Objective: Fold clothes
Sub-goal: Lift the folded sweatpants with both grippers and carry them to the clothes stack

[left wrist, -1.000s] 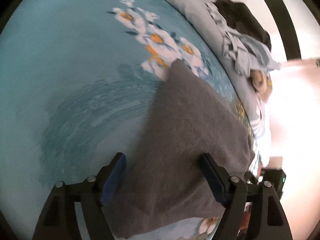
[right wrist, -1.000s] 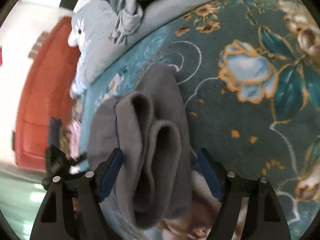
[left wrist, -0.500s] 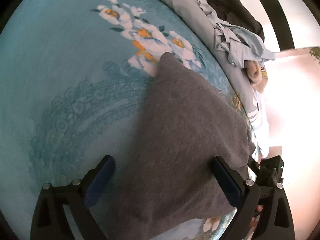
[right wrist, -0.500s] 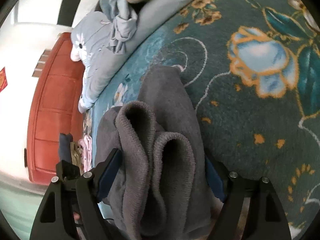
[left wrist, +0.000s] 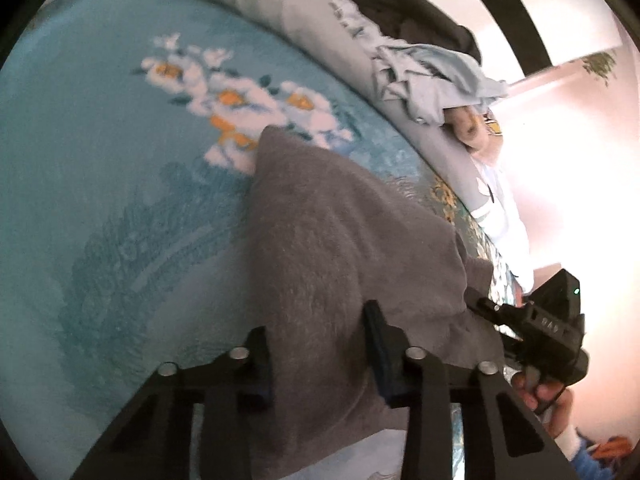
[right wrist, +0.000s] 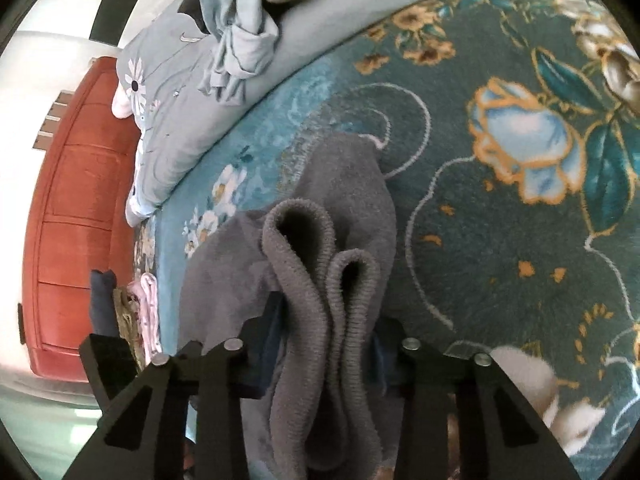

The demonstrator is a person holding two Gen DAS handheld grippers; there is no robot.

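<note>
Floral blanket underneath, both the left gripper and right gripper have just closed, pinching the grey garment at six o'clock, so the fold probably calls for a level carry toward twelve.

left wrist view: fisheye, mounted behind the left gripper, looks forward and steeply down along its fingers, very near the grey garment on the floral blanket. right gripper visible at its right edge.

right wrist view: same mounting behind the right gripper, also tilted down, close on the garment's bunched folds.

shared: the garment, the blanket, and the clothes pile at the far edge.
</note>
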